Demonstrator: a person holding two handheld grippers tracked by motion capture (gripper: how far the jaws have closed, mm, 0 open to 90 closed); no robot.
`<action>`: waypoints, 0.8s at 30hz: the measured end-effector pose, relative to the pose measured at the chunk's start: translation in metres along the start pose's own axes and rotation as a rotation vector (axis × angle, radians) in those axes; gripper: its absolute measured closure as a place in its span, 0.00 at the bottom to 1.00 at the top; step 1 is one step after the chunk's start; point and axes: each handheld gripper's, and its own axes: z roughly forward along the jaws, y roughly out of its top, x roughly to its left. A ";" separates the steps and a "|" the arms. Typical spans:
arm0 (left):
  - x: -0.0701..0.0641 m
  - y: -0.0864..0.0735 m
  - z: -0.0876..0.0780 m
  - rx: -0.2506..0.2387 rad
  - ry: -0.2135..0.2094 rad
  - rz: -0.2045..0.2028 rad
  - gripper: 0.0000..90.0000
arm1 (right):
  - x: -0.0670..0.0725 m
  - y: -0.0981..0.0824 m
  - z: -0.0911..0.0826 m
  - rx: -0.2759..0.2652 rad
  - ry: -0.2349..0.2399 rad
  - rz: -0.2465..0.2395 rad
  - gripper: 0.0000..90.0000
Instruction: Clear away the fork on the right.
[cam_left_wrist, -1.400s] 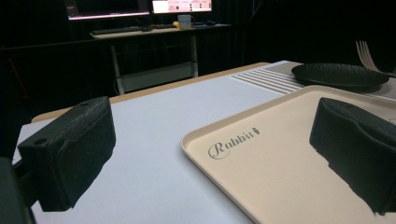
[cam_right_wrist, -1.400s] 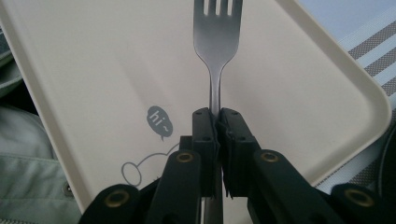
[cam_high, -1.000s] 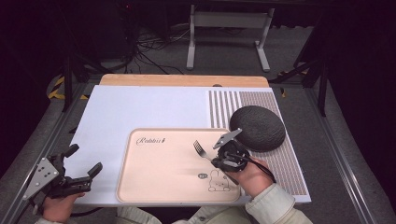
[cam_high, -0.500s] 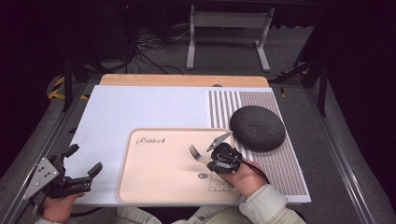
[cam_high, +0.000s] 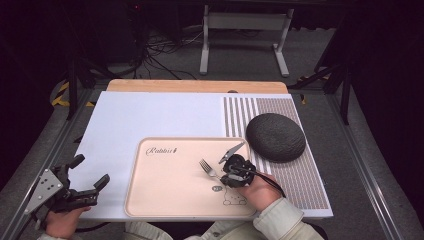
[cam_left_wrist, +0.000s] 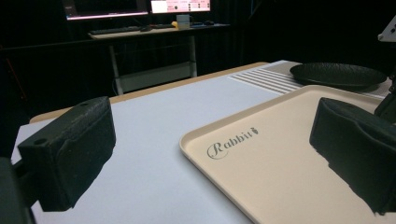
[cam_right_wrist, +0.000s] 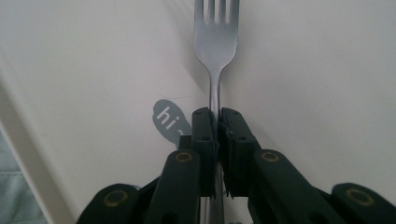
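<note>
One desk (cam_high: 150, 115) under a white mat, dark room around it. On it sat one beige tray (cam_high: 170, 185), and one dark domed plate (cam_high: 275, 136) just right of the tray. Two tools: the left tool (cam_high: 90, 176), off the tray's left edge, stood wide apart; the right tool (cam_right_wrist: 215, 122) was clamped on the single fork (cam_right_wrist: 216, 37), over the tray's right side.

Saw a dark round dish (cam_high: 275, 137) resting on a striped mat (cam_high: 300, 185) at the right end of the white tabletop (cam_high: 150, 120), with a wooden strip (cam_high: 197, 86) along the far edge. Noted a metal stand (cam_high: 245, 22) and loose cables (cam_high: 155, 50) on the floor beyond. Made out lit monitors (cam_left_wrist: 140, 5) above a desk (cam_left_wrist: 154, 30) in the dark background.
</note>
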 end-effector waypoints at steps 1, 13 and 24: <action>0.000 0.000 0.000 -0.004 0.001 -0.001 0.01 | 0.000 0.000 0.001 0.002 0.002 0.002 0.94; 0.000 0.000 0.000 -0.005 -0.003 0.001 0.01 | 0.001 0.001 0.007 0.021 0.010 -0.001 0.93; 0.000 0.000 0.000 -0.005 -0.003 0.000 0.01 | 0.003 0.003 0.001 -0.028 0.016 -0.010 0.85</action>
